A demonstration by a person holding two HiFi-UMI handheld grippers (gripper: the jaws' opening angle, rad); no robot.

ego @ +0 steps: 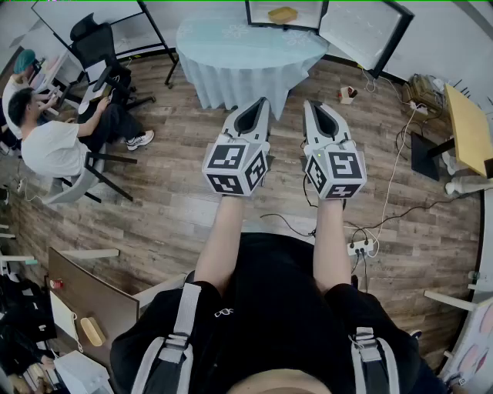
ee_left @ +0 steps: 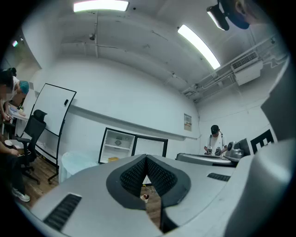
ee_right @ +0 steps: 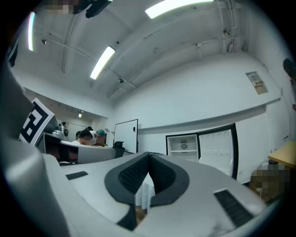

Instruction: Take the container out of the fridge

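The grey plastic left gripper (ego: pixel 260 106) and right gripper (ego: pixel 312 108) are holding ribbed, black-padded jaws pressed together, empty, facing the open white fridge (ego: pixel 359 28).

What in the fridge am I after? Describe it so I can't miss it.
Beyond the round table with the pale blue cloth stands the open fridge. On its white shelf sits the container, a low yellowish tub, the only yellow thing against the white interior.
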